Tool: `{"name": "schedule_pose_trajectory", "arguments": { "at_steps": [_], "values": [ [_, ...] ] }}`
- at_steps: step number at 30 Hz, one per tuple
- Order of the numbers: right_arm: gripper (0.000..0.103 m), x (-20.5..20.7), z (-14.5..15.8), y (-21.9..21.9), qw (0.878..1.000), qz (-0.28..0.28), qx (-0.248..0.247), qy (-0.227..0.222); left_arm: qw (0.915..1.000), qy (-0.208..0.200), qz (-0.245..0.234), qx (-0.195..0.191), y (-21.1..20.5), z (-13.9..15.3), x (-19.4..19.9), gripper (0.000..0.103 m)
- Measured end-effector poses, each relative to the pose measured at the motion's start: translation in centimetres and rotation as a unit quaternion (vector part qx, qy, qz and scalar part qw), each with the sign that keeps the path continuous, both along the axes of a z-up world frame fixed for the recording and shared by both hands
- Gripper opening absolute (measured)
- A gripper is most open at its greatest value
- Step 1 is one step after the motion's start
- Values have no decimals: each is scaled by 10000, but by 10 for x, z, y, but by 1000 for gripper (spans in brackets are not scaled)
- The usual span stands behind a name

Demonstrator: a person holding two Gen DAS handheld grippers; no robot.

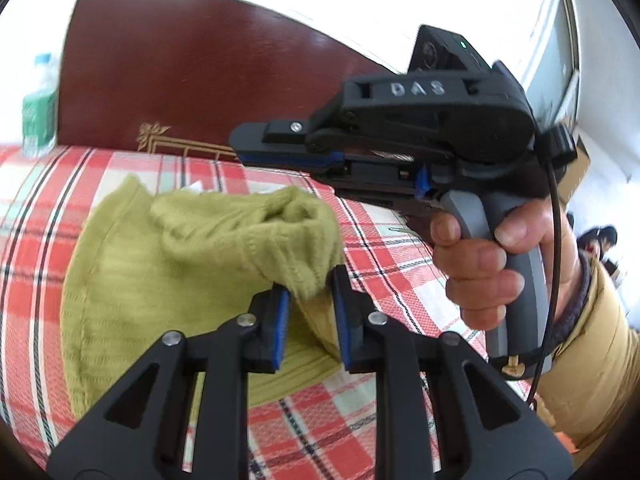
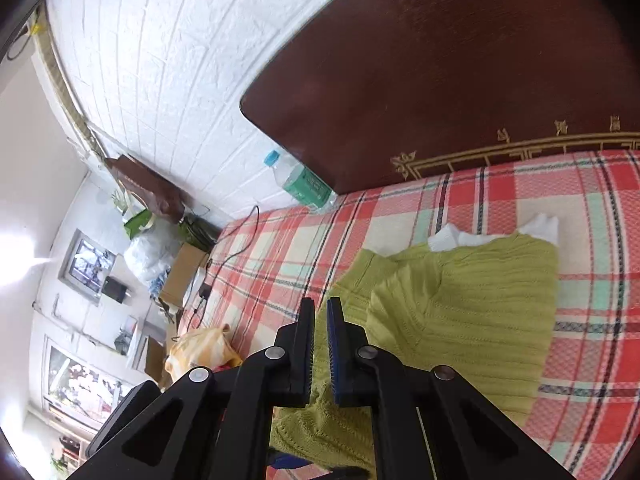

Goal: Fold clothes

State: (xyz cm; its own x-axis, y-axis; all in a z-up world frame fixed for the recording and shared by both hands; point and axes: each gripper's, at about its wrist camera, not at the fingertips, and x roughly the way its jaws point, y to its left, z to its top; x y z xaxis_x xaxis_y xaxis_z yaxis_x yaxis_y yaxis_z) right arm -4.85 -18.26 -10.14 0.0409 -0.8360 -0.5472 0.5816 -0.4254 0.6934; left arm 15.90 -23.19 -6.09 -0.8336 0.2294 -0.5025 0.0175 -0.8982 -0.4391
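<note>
left wrist view shows the left tool [image 1: 310, 300] with its blue-padded jaws parted and a bunched end of the olive-green ribbed knit sweater [image 1: 168, 264] lying between them; the cloth touches the left pad, but the jaws are not pressed together on it, so i read it as open around the fabric rather than gripping. the sweater lies on the bed with the red, white and mint plaid cover [image 1: 48, 200], partly doubled over itself, a rumpled sleeve or hem heaped on top of the flatter body.

the right tool [image 1: 280, 148] hangs above the sweater in this view, held in the person's right hand [image 1: 476, 256], its jaws drawn together with nothing between them. right wrist view agrees: the right tool [image 2: 320, 344] shows only a thin slit between the pads and no cloth in it, the sweater spread beneath and beyond.

the fold seems under way, at the point of taking or letting go of the bunched end. next calls for the left tool to close firmly on that end, then carry it across the body so it lands flat and not twisted.
</note>
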Motion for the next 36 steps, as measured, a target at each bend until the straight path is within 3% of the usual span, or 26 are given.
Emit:
{"name": "schedule_pose_trajectory", "arguments": {
  "at_steps": [3,5,6,9,10,11,12,14,18,20,22,25,30,33,36],
  "values": [
    [12,6,-5,-8,9990,-25,387,216,9998,-25,32,202,-9,-9,5,23],
    [33,5,-7,-6,9982,-18,549,251,9992,-69,46,385,-11,-15,8,23],
    [51,3,-9,-3,9974,-50,645,312,9988,-77,74,487,-12,-18,11,23],
    [53,7,-10,-9,9907,47,1128,753,9980,-115,77,622,-10,-24,16,24],
    [61,10,-11,-13,9887,164,1241,822,9976,-155,109,661,-9,-26,17,25],
    [66,13,-13,-18,9864,281,1354,890,9972,-187,145,702,-9,-27,19,29],
    [70,16,-15,-24,9834,383,1485,966,9968,-198,194,748,-9,-29,20,40],
    [72,25,-22,-38,9745,585,1803,1204,9958,-219,291,839,-10,-33,22,50],
    [70,43,-46,-66,9469,936,2516,1769,9942,-328,392,949,-13,-40,19,50],
    [46,49,-58,-76,9269,1002,2876,2192,9933,-342,418,1017,-17,-42,17,50],
    [16,49,-62,-75,9216,933,2933,2363,9921,-344,431,1126,-22,-45,15,50],
    [9,42,-51,-67,9371,804,2614,2167,9914,-261,439,1207,-30,-40,14,39],
    [9,35,-9,-50,9669,407,1678,1880,9924,93,487,1130,-42,-22,21,39],
    [9,35,4,-53,9767,346,1243,1714,9922,71,606,1086,-53,-27,29,39],
    [9,42,-7,-70,9779,459,1224,1633,9919,49,724,1041,-63,-32,37,39]
  ]
}}
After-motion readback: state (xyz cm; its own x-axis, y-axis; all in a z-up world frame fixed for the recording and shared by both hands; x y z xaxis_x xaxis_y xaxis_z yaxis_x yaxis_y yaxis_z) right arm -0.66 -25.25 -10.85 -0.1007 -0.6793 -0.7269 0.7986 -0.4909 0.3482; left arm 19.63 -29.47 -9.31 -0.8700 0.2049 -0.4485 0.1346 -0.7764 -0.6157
